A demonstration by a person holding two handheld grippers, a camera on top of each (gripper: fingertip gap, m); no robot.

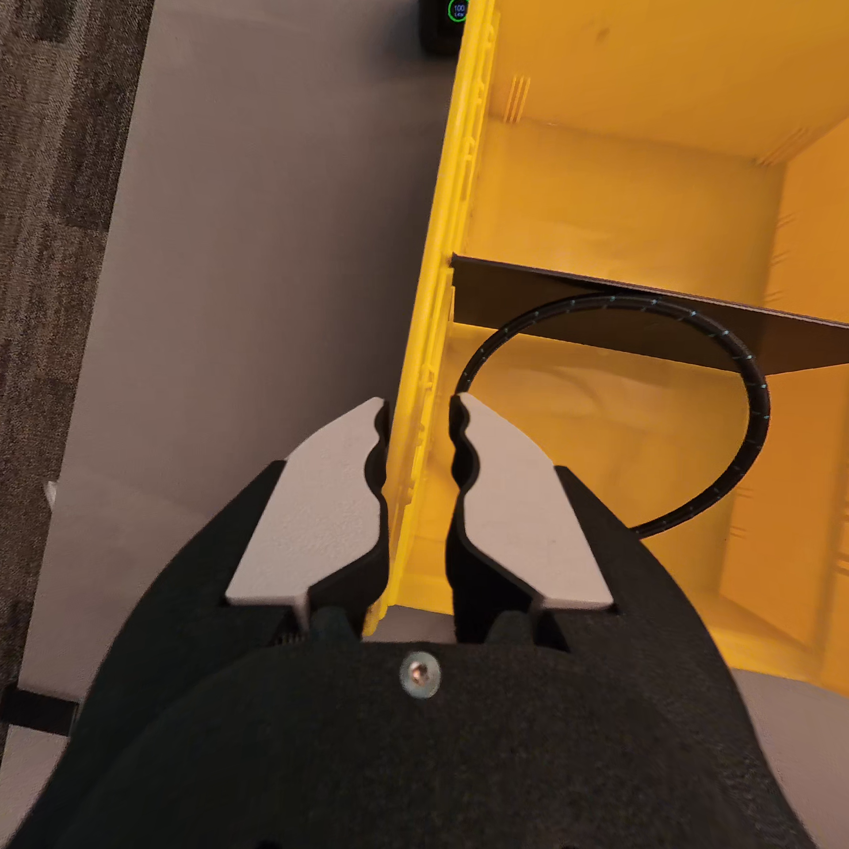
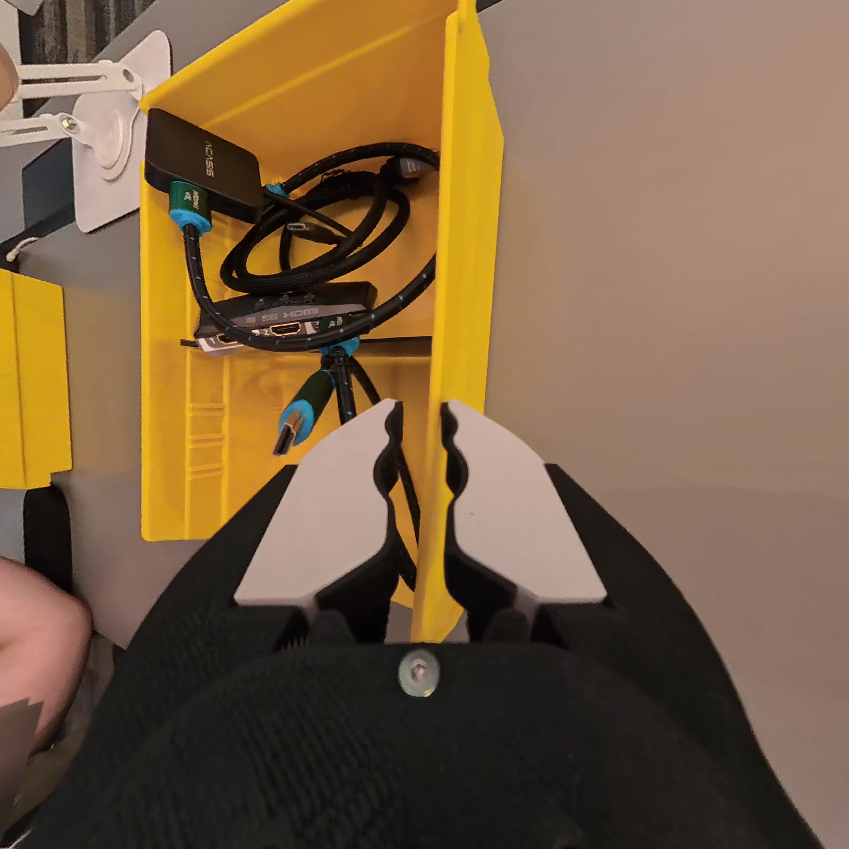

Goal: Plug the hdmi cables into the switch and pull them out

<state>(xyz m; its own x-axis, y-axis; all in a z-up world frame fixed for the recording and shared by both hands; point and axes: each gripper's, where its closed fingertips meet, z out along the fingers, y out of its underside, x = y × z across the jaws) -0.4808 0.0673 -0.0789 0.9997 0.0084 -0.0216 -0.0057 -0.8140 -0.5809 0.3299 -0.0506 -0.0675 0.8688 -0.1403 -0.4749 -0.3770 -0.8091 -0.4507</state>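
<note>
A yellow bin (image 2: 294,92) stands on the grey table. Its far compartment holds a grey HDMI switch (image 2: 285,321), a black box (image 2: 202,161) and coiled black braided cables (image 2: 321,220). One green-and-blue plug (image 2: 333,324) sits at the switch's third port. A loose HDMI plug (image 2: 301,413) hangs into the near compartment. My right gripper (image 2: 422,406) straddles the bin's right wall (image 2: 464,229) and is closed on it. My left gripper (image 1: 420,404) is closed on the bin's left rim (image 1: 464,183). A cable loop (image 1: 753,413) shows by the black divider (image 1: 643,317).
A white clamp mount (image 2: 115,128) stands beyond the bin at the far left. A second yellow bin (image 2: 32,376) sits at the left, with a person's hand (image 2: 36,643) below it. A small black device with a lit ring (image 1: 441,27) lies past the bin. Carpet (image 1: 46,183) borders the table (image 1: 275,229). My right fingertips sit around 80 cm from my left ones.
</note>
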